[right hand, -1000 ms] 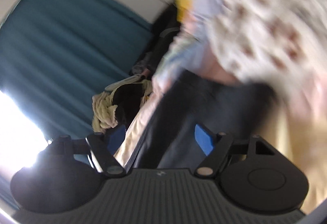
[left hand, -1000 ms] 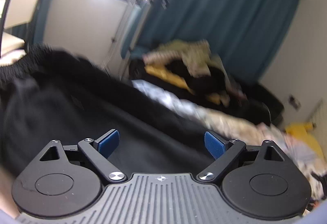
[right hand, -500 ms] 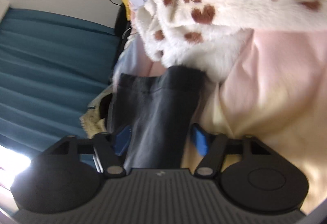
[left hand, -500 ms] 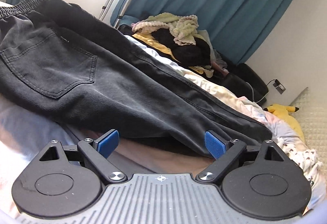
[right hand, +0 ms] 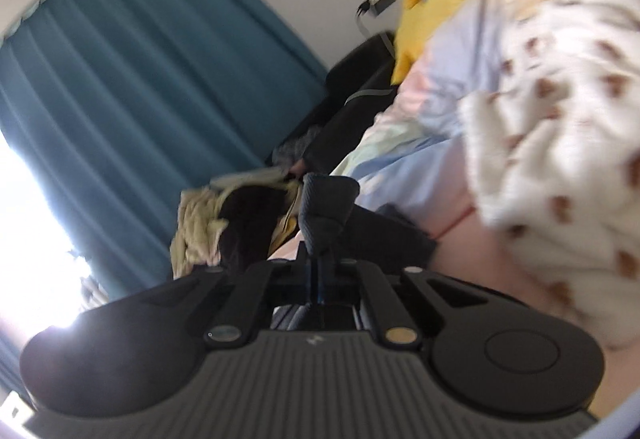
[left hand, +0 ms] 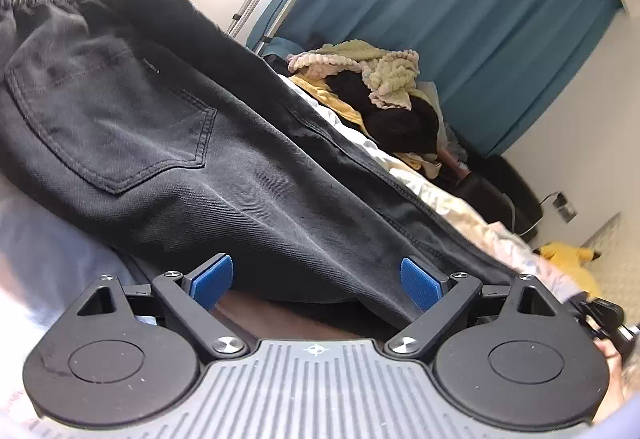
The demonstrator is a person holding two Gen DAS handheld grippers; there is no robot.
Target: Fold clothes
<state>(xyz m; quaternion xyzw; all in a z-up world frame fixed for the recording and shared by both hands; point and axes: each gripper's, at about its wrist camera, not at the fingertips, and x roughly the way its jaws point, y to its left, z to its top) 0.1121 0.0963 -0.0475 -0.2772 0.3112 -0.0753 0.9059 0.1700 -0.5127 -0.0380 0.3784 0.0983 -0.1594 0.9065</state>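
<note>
fingers [right hand: 320,275] of the right gripper [right hand: 318,281] pinch bunched dark denim trousers [right hand: 326,207].

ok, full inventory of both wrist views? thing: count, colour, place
jeans: 1, black, spread across the bed, hem end pinched by the right gripper
bedding: 1, pale patterned, under the jeans
clothes pile: 1, green, yellow, black, far end of the bed
curtain: 1, teal, back wall
plush toy: 1, yellow, far right
fleece blanket: 1, white with brown spots, right
left gripper: open, at the jeans' near edge
right gripper: shut on the jeans
</note>
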